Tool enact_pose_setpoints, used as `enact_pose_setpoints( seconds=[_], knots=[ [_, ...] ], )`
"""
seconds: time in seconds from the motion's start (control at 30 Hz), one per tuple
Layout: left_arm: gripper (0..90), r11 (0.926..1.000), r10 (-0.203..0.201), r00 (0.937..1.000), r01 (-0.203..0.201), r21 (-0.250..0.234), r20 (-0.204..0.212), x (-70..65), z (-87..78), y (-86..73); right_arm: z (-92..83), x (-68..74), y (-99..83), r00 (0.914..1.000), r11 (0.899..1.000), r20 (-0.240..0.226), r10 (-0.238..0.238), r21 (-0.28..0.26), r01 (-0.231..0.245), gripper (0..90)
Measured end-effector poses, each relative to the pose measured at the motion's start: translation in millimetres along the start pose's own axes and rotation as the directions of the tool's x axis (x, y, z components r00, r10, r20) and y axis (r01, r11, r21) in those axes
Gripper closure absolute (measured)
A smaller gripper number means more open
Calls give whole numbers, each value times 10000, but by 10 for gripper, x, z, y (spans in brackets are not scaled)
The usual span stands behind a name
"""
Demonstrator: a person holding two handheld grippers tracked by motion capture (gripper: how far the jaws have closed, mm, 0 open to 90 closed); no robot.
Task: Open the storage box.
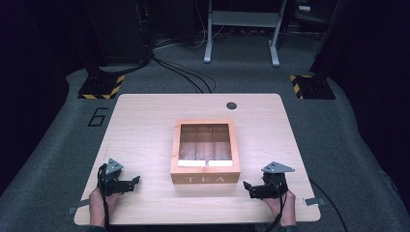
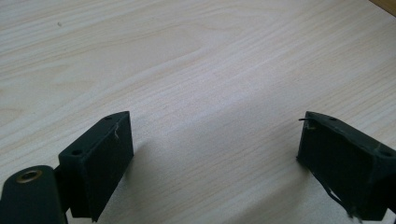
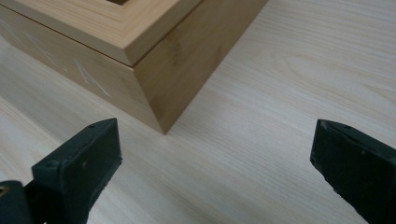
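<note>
At lower left (image 1: 126, 183) and lower right (image 1: 255, 189), black grippers wide apart, holding nothing; probably starting, next reaching toward middle square wooden glass-lidded tea box (image 1: 205, 179).

From my remote station, the setting read as a lab or recording studio rather than a home. I saw a light wooden table (image 1: 145, 121) standing on grey carpet (image 1: 348, 140), with a "6" (image 1: 98, 116) marked on the floor beside it. 2 dark stand bases edged in yellow-and-black hazard tape (image 1: 101, 87) flanked the table's far corners, the second (image 1: 312, 87) at right. Black cables (image 1: 186, 72) ran across the carpet toward dark equipment, and a grey metal frame (image 1: 241, 29) stood behind. The surroundings were blacked out.
</note>
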State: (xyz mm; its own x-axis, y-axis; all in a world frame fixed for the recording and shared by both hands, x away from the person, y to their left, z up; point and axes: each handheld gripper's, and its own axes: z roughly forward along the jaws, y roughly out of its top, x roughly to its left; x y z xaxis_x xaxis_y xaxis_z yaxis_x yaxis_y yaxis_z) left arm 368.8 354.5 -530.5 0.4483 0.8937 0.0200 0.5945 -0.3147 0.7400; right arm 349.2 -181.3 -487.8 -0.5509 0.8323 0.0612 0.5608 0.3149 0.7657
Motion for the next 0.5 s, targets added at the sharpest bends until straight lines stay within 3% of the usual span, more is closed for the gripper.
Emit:
enact_pose_setpoints(
  seconds=[0.3, 0.37, 0.4, 0.43, 0.47, 0.5],
  knots=[
    [102, 10000, 16, 10000, -16, 1, -3, 1, 0, -1, 80, 138, 83, 9991, 9998, -371, -204, 67, 206, 18],
    [102, 10000, 8, 10000, -8, -2, -4, 1, 1, -1, 85, 147, 89, 9990, 9997, -388, -237, 73, 240, 53],
    [102, 10000, 12, 10000, -12, 0, -2, 1, 0, -1, 94, 174, 97, 9987, 9996, -418, -287, -72, 284, 142],
    [102, 10000, 10, 10000, -10, -1, -4, 1, 1, -1, 94, 174, 97, 9987, 9996, -418, -287, -72, 284, 142],
    [102, 10000, 16, 10000, -16, 5, -2, 2, 0, -1, 101, 197, 108, 9988, 9995, -382, -320, -38, 319, 209],
    [102, 10000, 16, 10000, -16, 5, -2, 2, 0, -1, 101, 197, 108, 9988, 9995, -382, -320, -38, 319, 209]
  ],
)
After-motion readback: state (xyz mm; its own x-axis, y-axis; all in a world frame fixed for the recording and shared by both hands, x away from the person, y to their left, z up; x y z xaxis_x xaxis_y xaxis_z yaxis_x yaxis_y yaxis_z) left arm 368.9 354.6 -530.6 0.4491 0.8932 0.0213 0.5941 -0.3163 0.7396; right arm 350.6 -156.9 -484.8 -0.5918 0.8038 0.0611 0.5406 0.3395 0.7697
